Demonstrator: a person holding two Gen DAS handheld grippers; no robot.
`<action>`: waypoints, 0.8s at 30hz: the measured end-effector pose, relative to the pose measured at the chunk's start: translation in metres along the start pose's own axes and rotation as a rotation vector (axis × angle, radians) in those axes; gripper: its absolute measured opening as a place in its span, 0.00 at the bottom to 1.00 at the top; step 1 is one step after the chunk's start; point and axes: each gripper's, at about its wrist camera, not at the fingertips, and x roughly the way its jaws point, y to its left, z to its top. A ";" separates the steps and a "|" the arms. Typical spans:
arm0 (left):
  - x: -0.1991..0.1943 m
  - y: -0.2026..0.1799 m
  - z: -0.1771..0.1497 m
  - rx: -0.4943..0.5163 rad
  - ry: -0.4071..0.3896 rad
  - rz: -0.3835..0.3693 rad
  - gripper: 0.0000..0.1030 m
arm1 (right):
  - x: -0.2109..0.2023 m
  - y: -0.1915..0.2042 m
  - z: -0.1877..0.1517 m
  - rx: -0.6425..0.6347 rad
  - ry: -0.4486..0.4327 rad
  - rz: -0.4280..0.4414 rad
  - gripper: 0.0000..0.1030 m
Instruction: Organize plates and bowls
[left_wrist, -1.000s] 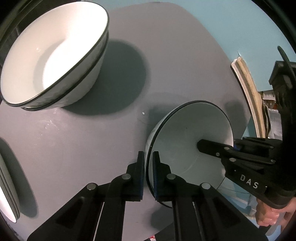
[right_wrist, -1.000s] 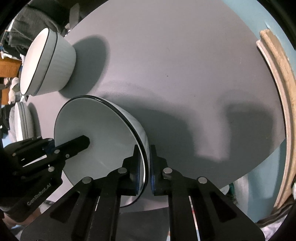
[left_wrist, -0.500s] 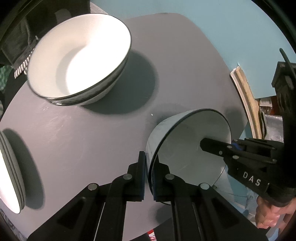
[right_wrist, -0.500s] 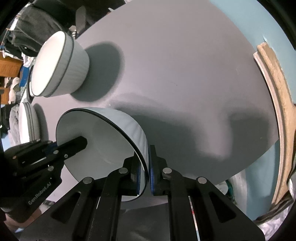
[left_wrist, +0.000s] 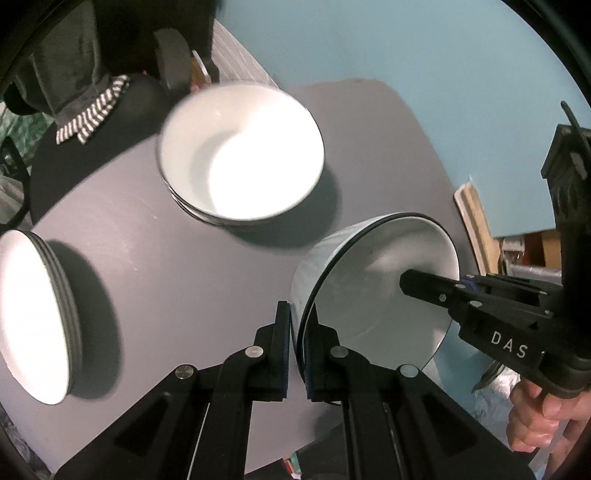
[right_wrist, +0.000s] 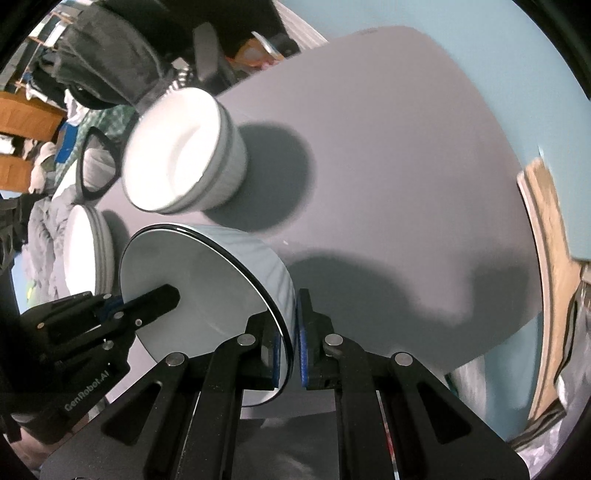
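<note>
Gripping opposite sides of one white bowl (left_wrist: 373, 295), both grippers hold it tilted on edge above the near part of the grey table (left_wrist: 155, 280). Left gripper (left_wrist: 298, 339): clenched on the bowl's rim, one pad outside the ribbed wall, one inside. Right gripper (right_wrist: 291, 339): likewise clamped on the rim, wall pinched between blue pads. Each view catches the other tool reaching into the bowl's hollow; the left view shows the right gripper's body lettered "DAS" and a bare hand (left_wrist: 535, 417) on its handle at the lower right, the right view shows the left gripper (right_wrist: 162, 299) with its lettered body. Whether the bowl touches the table, cannot tell. Farther on, stacked bowls (left_wrist: 240, 155) sit upright near the table's middle, well apart from the held bowl; blurred in both views. The right view shows their ribbed sides (right_wrist: 184, 151), the left view their bright insides. Stack of plates (left_wrist: 33, 317) lies at the table's left edge. Bare grey surface stretches wide to the right of the stacked bowls in the right view, up to the rounded far edge. Beyond: teal floor (left_wrist: 406, 55), a wooden frame (right_wrist: 546, 229) off the right edge, dark clothing (left_wrist: 74, 74) and a chair past the far left.
</note>
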 end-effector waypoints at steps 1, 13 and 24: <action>-0.002 0.001 0.002 -0.002 -0.007 0.001 0.05 | -0.001 0.001 0.000 -0.006 -0.003 0.001 0.08; -0.031 0.029 0.037 -0.053 -0.080 0.044 0.05 | -0.010 0.036 0.047 -0.107 -0.029 -0.005 0.08; -0.027 0.052 0.075 -0.092 -0.116 0.084 0.05 | -0.003 0.059 0.101 -0.155 -0.030 -0.016 0.08</action>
